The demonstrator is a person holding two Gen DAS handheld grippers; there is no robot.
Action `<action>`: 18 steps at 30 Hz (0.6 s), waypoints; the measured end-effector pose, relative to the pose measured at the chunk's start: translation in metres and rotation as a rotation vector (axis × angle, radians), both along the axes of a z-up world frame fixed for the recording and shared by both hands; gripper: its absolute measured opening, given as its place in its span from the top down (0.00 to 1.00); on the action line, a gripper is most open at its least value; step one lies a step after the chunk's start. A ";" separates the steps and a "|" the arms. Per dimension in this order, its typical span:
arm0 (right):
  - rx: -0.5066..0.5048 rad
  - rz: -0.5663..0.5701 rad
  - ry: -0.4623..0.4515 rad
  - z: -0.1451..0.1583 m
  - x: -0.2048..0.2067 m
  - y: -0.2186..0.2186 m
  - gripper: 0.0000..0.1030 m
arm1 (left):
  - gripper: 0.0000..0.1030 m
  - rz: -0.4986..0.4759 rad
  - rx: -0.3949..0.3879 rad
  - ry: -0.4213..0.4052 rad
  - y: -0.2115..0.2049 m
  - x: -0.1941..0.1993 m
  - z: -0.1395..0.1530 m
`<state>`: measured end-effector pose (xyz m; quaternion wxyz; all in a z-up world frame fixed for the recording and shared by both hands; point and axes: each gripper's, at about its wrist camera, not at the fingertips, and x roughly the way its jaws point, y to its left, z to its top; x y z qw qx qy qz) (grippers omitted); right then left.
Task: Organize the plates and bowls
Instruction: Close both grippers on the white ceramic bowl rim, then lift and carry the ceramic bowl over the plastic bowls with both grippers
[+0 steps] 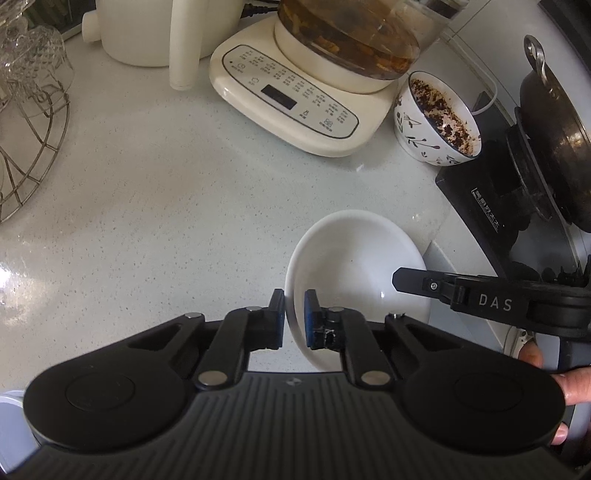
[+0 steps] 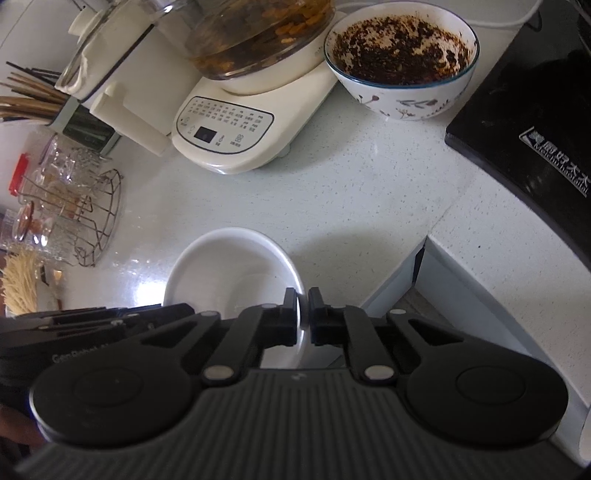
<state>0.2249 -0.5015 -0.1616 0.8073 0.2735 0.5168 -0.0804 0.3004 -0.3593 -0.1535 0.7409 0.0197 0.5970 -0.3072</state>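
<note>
My left hand-held gripper is clamped on the left rim of the white bowl, and my right hand-held gripper is pinched on its right rim; from the left view the other tool reaches in from the right. The bowl sits tilted at the near edge of the desk, by the notch in the desk front. Behind it stands the cream kettle base with its glass pot of brown liquid. Just right of the base is a flowered bowl crusted with dark residue, close to the black stove carrying a dark pan. To the left a wire rack holds upturned glasses; in the right view, chopsticks stand further back
</note>
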 end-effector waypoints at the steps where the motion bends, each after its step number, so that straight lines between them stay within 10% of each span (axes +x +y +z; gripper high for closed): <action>1: -0.001 0.003 -0.001 0.001 0.000 0.000 0.92 | 0.88 0.003 -0.003 0.001 0.001 0.000 0.001; 18: -0.017 0.113 -0.037 0.024 0.007 0.024 0.92 | 0.88 0.112 -0.010 -0.012 0.039 -0.015 0.017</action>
